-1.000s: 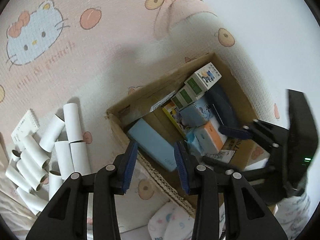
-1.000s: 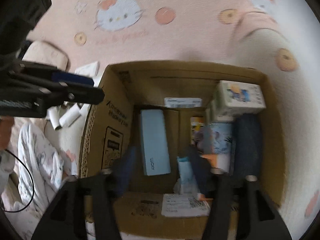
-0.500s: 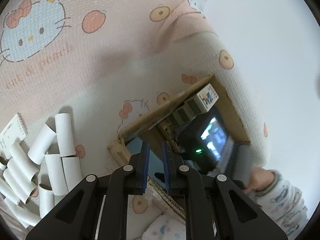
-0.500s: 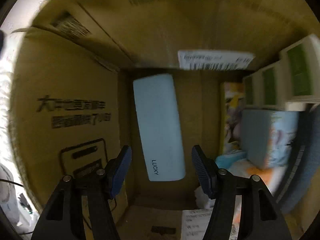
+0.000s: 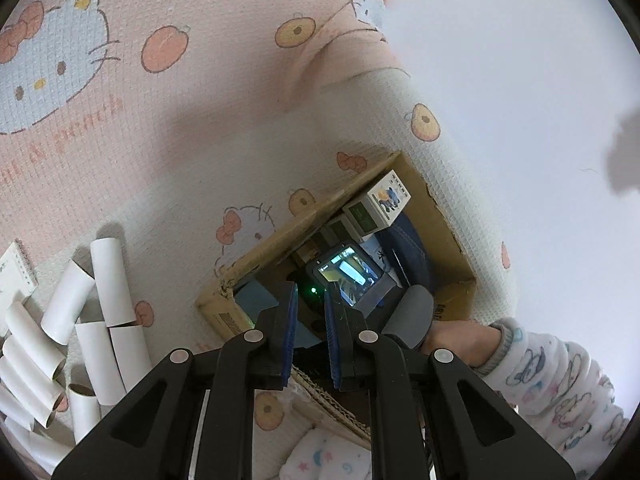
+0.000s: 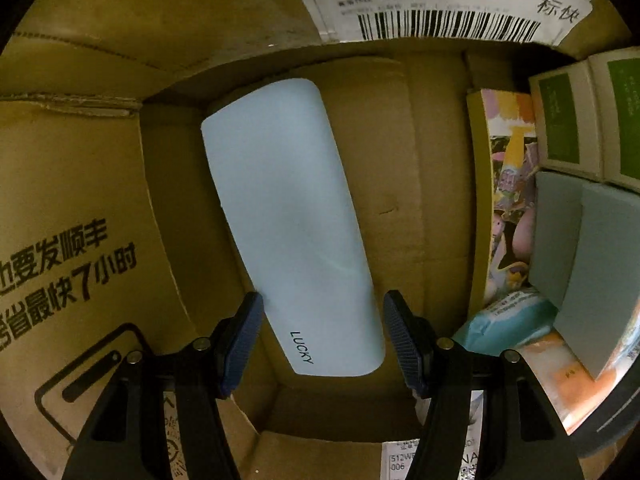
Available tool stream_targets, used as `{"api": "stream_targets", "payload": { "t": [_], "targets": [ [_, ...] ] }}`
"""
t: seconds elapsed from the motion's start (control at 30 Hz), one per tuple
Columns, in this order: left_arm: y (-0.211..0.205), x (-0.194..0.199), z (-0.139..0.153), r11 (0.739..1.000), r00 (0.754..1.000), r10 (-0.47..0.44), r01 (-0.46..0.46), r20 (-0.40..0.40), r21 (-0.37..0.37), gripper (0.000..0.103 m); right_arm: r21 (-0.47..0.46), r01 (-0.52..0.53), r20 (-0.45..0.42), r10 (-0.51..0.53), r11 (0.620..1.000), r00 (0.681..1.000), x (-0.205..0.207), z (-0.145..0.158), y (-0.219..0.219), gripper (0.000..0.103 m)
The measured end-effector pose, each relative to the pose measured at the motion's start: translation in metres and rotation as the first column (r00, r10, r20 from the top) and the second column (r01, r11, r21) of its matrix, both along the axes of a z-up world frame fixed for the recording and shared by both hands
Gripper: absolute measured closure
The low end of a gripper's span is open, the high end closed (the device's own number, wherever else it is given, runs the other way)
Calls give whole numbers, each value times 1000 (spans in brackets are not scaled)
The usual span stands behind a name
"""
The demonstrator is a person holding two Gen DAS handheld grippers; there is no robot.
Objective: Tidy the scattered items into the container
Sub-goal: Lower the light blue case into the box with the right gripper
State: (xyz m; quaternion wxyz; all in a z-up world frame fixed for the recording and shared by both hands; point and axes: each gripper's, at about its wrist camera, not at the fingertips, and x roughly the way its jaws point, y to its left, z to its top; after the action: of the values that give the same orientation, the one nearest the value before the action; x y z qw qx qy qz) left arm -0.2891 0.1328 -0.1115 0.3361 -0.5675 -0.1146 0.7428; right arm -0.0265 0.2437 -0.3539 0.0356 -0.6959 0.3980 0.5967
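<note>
The cardboard box (image 5: 444, 224) sits on a Hello Kitty blanket and holds several small boxes and packs. In the right wrist view I look deep into the box (image 6: 92, 184). A pale blue case marked LUCKY (image 6: 292, 232) lies flat on its floor. My right gripper (image 6: 322, 338) is open, its fingers on either side of the case's near end, not touching it. In the left wrist view the right gripper's body and screen (image 5: 352, 276) reach down into the box. My left gripper (image 5: 308, 332) is above the box's near edge, nearly closed, holding nothing.
Several white cardboard tubes (image 5: 72, 344) lie in a heap left of the box, with a small notepad (image 5: 14, 276) beside them. Green-labelled boxes (image 6: 580, 116), a colourful book (image 6: 508, 208) and a tissue pack (image 6: 508, 320) fill the box's right side. A shipping label (image 6: 440, 0) is on the far wall.
My right gripper has gone down into the box and closer to the blue case. My left gripper has narrowed from open to nearly closed and pulled back from the box.
</note>
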Motion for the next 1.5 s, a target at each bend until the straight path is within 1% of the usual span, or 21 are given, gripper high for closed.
{"api": "stream_targets", "payload": {
  "t": [0.1,0.2,0.3,0.37,0.4,0.43,0.47,0.5,0.53,0.63,0.7,0.77,0.83,0.9,0.93,0.97,1.03,1.1,1.27,1.4,1.5],
  "targets": [
    [-1,-1,-3,1000,1000,3,-3,18,6,88,-4,5,-2,-5,1000,1000,3,-1,0,43],
    [-1,-2,-7,1000,999,7,-7,32,1,88,-29,13,-13,-14,999,1000,4,-4,1,47],
    [0,-1,-8,1000,999,4,-4,37,-3,88,-16,19,-21,-20,1000,1000,8,0,1,49],
    [2,0,-9,1000,999,0,1,36,-19,88,30,21,-21,-20,999,1000,11,8,-3,58],
    [4,0,-9,999,999,-3,4,33,-33,88,80,8,-19,-6,997,1000,12,16,-8,62],
    [6,1,-9,999,1000,-5,7,30,-47,88,156,-21,2,21,988,1000,11,23,-14,77],
    [8,1,-10,998,1000,-8,9,29,-57,88,190,-37,25,33,981,999,10,25,-16,82],
    [10,2,-10,998,1000,-10,12,29,-64,88,235,-56,50,45,970,998,9,28,-19,82],
    [11,4,-9,998,999,-15,17,29,-66,87,241,-63,58,50,969,997,9,28,-19,82],
    [14,9,-5,998,999,-38,39,23,-54,85,220,-10,66,-4,975,998,16,27,-12,82],
    [16,11,-3,997,999,-50,51,12,-66,83,256,-3,92,-21,967,996,23,28,-6,82],
    [18,11,0,996,999,-51,51,-1,-76,81,247,0,71,-18,969,997,28,32,-3,82],
    [18,9,3,996,999,-51,50,-8,-70,78,209,32,-9,-31,977,999,32,42,-2,79],
    [19,7,4,997,999,-51,51,-8,-63,75,172,46,-98,-30,984,995,30,52,-3,51],
    [18,6,4,997,999,-51,50,-8,-63,75,185,40,-103,-21,982,994,29,54,-3,43],
    [17,5,4,997,999,-50,50,-8,-63,73,207,10,-78,6,978,997,25,51,-2,38],
    [16,4,4,997,999,-53,53,-6,-61,72,157,-5,-62,14,988,998,22,41,2,37],
    [15,4,3,996,998,-67,67,3,-53,71,71,-15,-55,19,997,998,18,26,6,37],
    [12,2,2,995,996,-93,93,14,-42,67,-22,-56,-70,55,998,996,15,15,7,37],
    [14,-1,1,994,994,-109,110,26,-28,66,5,-162,-37,162,987,986,11,13,-4,38],
    [18,-2,0,993,993,-112,113,24,-33,66,36,-143,-2,143,989,990,8,14,-3,39]
  ]
}}
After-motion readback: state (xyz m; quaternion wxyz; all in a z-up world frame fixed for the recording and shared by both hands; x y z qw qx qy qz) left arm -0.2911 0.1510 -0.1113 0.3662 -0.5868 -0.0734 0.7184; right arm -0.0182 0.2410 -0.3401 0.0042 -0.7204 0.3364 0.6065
